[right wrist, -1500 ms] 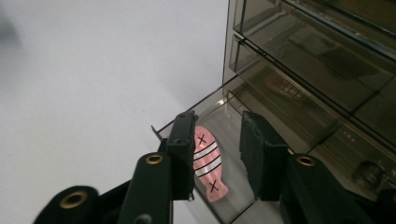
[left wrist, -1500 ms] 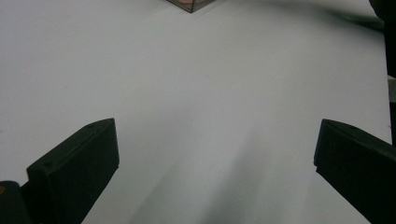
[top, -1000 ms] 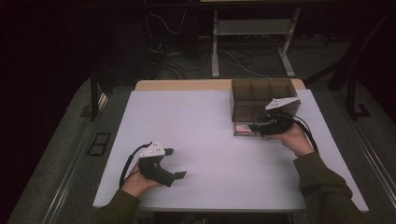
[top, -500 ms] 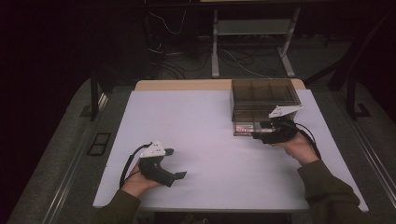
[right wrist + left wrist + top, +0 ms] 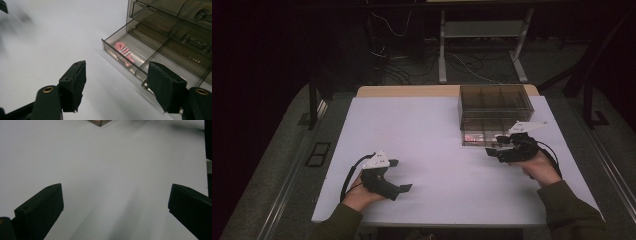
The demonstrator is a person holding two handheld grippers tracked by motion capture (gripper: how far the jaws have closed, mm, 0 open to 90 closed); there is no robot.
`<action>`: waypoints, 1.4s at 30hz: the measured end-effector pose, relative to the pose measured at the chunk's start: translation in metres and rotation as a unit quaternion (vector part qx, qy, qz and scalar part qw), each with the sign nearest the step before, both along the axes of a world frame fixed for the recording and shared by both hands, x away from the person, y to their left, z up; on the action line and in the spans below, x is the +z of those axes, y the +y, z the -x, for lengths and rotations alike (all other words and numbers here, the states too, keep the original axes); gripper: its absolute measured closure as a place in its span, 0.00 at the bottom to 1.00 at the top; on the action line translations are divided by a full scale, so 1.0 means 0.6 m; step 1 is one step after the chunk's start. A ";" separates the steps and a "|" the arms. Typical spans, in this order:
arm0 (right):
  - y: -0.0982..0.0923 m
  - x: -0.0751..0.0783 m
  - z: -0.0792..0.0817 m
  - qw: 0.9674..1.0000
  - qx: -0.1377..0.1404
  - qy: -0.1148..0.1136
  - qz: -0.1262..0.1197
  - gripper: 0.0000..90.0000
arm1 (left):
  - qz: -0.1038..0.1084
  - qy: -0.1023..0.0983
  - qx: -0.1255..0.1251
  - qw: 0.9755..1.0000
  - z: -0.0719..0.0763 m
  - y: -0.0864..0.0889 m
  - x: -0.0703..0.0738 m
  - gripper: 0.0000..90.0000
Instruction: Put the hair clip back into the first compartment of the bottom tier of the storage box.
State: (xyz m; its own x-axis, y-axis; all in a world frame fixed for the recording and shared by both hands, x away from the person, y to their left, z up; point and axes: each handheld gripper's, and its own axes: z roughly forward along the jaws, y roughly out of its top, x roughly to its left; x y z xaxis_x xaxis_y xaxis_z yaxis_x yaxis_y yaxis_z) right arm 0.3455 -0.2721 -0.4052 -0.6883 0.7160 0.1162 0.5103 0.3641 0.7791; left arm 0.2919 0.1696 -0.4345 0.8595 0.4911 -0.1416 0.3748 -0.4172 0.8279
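A smoky clear drawer cabinet [image 5: 494, 107] stands at the back right of the white table [image 5: 422, 135]. Its lower left drawer [image 5: 120, 53] is pulled out, and a pink striped piece [image 5: 123, 52] lies inside, seen as a red spot [image 5: 472, 138] in the high view. My right gripper [image 5: 492, 149] hovers just in front of that drawer. Its jaws [image 5: 116, 82] have just been opening and stand apart, pressing on nothing. At the front left my left gripper [image 5: 402, 175] rests low over the table, wide open [image 5: 115, 202] and empty.
The cabinet's other drawers [image 5: 190, 40] are closed and hold small dark parts. A corner of the cabinet [image 5: 100, 122] shows far off in the left gripper view. Beyond the table's far edge are a metal stand [image 5: 482, 30] and cables on the floor.
My right gripper has drawn back from the cabinet front toward the near edge, with its jaws spread wider. The left gripper has stayed put.
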 end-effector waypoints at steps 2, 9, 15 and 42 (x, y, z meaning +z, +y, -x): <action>-0.001 -0.001 0.006 1.000 0.000 -0.004 -0.002 0.33 | 0.000 -0.001 -0.001 1.000 0.000 0.000 0.000 0.00; -0.009 -0.005 0.028 1.000 -0.014 -0.010 -0.006 0.30 | -0.001 0.000 -0.002 1.000 0.001 -0.001 0.000 0.00; -0.019 -0.011 0.049 0.999 -0.021 -0.022 -0.015 0.24 | -0.001 -0.002 -0.003 1.000 0.001 -0.002 0.000 0.00; -0.047 -0.047 0.128 0.999 -0.020 -0.037 -0.020 0.19 | 0.001 0.000 -0.006 1.000 0.003 -0.006 0.002 0.00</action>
State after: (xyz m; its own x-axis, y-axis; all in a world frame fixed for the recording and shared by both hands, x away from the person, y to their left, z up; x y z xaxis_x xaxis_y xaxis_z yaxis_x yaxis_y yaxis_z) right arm 0.2687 -0.3003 -0.4332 -0.6670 0.7388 0.0961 0.4650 0.3120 0.8285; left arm 0.2903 0.1660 -0.4332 0.8652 0.4808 -0.1424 0.3696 -0.4194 0.8292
